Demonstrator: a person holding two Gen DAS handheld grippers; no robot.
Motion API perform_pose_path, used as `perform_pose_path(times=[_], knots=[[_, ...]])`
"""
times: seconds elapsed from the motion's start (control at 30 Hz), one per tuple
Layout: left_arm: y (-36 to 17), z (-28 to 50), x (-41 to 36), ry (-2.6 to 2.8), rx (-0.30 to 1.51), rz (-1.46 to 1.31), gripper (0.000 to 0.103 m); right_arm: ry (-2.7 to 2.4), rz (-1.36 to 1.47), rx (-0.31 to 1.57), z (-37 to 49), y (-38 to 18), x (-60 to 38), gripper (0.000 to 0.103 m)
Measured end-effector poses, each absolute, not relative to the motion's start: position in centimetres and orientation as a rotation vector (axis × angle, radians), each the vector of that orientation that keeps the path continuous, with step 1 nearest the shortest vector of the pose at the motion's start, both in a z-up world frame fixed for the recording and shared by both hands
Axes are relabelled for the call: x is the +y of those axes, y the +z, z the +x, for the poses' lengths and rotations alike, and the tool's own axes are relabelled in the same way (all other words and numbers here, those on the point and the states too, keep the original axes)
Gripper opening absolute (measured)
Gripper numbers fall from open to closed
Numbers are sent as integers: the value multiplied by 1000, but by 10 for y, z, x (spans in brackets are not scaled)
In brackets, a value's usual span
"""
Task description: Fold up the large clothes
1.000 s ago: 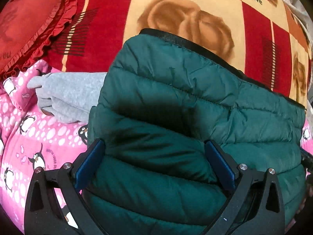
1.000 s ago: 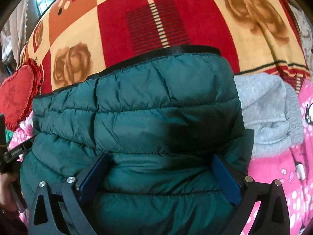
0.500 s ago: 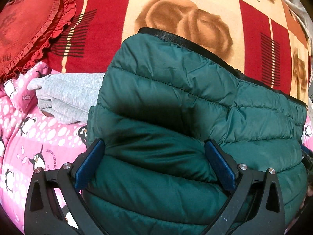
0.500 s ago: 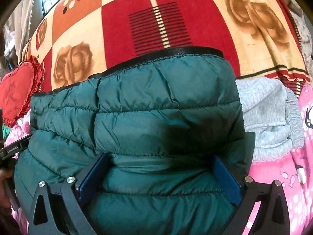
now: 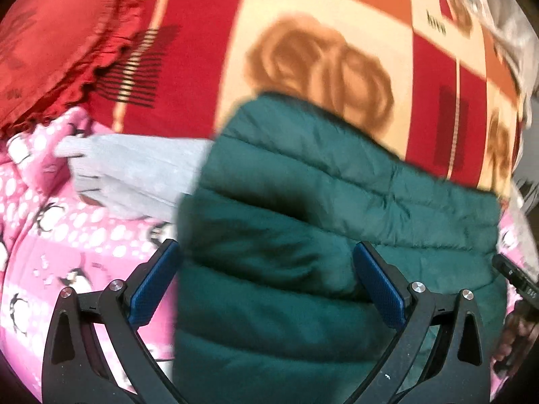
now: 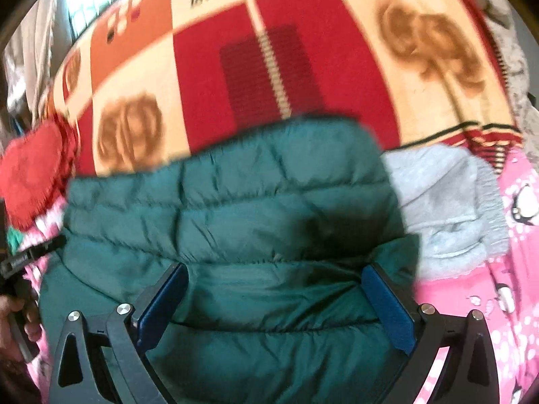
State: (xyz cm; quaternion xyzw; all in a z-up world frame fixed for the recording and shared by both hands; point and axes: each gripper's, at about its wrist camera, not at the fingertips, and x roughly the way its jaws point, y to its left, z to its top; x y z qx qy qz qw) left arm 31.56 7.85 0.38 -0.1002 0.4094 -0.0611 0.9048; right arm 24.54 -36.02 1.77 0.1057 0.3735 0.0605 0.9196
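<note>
A dark green quilted puffer jacket (image 5: 337,208) lies folded on the bed and fills the lower middle of both views (image 6: 235,208). My left gripper (image 5: 266,279) is open, its blue pads wide apart over the jacket's left part. My right gripper (image 6: 274,299) is open too, its pads spread over the jacket's right part. Neither holds cloth. The other gripper shows at the right edge of the left wrist view (image 5: 515,279) and at the left edge of the right wrist view (image 6: 20,262).
A grey sweatshirt (image 5: 134,171) lies under the jacket, showing beside it (image 6: 448,202). A pink penguin-print garment (image 5: 50,235) lies beneath (image 6: 488,303). A red heart cushion (image 5: 50,50) sits far left (image 6: 30,175). A red and cream rose blanket (image 5: 320,50) covers the bed.
Both grippers have pulled back and up from the jacket, so it looks smaller and lower in both views. The frames are now motion-blurred. Jaws stay open.
</note>
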Motion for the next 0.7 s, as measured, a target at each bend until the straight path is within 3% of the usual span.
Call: perform_pose_path(times=[0.17,0.4,0.7], knots=[[-5,309,121,-183,899,-294,102,95,191,723,219,30,-380,103],[-38,317,123,-301,969,-325,103,112,199,908,230,-18,-397,103],[-50,342,127,-412,976,-372,103,224,397,920,234,-43,-427,103]])
